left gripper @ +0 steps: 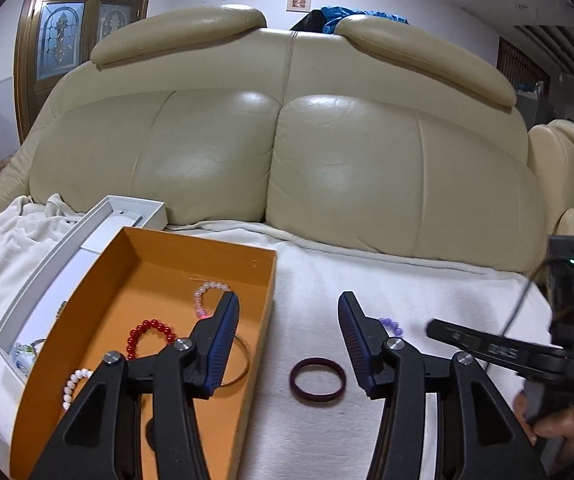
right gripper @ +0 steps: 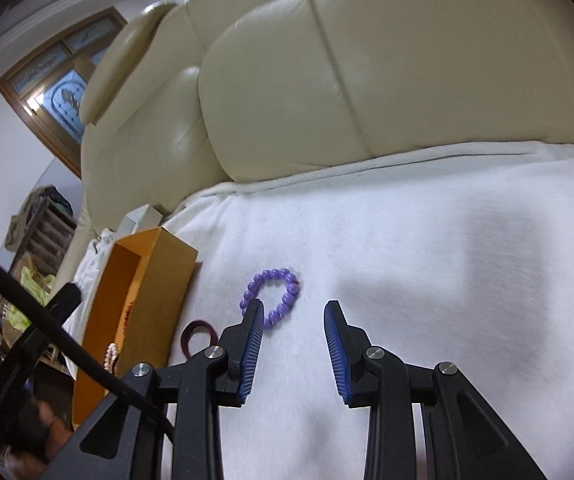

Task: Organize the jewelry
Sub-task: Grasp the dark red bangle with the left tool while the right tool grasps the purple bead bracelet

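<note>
Leftmost, a white box (left gripper: pixel 39 280) lies touching the orange box (left gripper: pixel 191 264), which rests on the white blanket (left gripper: pixel 427 292) over the sofa (left gripper: pixel 287 140) seat. Inside the orange box lie red (left gripper: pixel 151 334), pink (left gripper: pixel 207 294) and white bead bracelets (left gripper: pixel 73 386). Just right of the orange box, on the blanket, sits a dark maroon bangle (left gripper: pixel 318 379), between the spread fingers of the left tool (left gripper: pixel 289 312), which grips nothing. Farther right lies a purple bead bracelet (right gripper: pixel 273 294), just ahead of the right tool (right gripper: pixel 293 312), fingers apart and empty.
</note>
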Action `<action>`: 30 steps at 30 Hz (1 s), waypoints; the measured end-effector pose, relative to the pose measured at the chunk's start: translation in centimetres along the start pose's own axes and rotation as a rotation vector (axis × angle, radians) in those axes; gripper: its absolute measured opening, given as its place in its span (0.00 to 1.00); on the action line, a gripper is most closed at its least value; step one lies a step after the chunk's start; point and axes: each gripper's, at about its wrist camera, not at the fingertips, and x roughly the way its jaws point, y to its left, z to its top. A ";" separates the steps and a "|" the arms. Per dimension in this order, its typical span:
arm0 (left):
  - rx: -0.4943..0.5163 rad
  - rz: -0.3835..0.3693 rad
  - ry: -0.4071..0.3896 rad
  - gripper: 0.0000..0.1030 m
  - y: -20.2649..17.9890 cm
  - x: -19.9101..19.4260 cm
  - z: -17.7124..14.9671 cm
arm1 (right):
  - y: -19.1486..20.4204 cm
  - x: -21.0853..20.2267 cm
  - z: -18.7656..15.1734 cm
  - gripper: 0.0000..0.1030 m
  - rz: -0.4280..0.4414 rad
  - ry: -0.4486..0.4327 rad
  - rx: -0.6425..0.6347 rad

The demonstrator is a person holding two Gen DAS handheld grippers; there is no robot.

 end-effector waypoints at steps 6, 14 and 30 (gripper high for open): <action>-0.013 -0.029 0.025 0.40 1.2 0.4 -0.2 | 1.4 5.1 0.2 0.32 -0.075 0.050 -0.040; 0.024 -0.142 0.047 0.36 -0.6 0.2 -0.5 | 0.8 3.7 -0.6 0.10 -0.214 0.000 -0.148; 0.253 0.048 0.298 0.45 -7.3 7.9 -6.4 | -8.5 -2.0 -1.2 0.10 -0.234 0.077 -0.004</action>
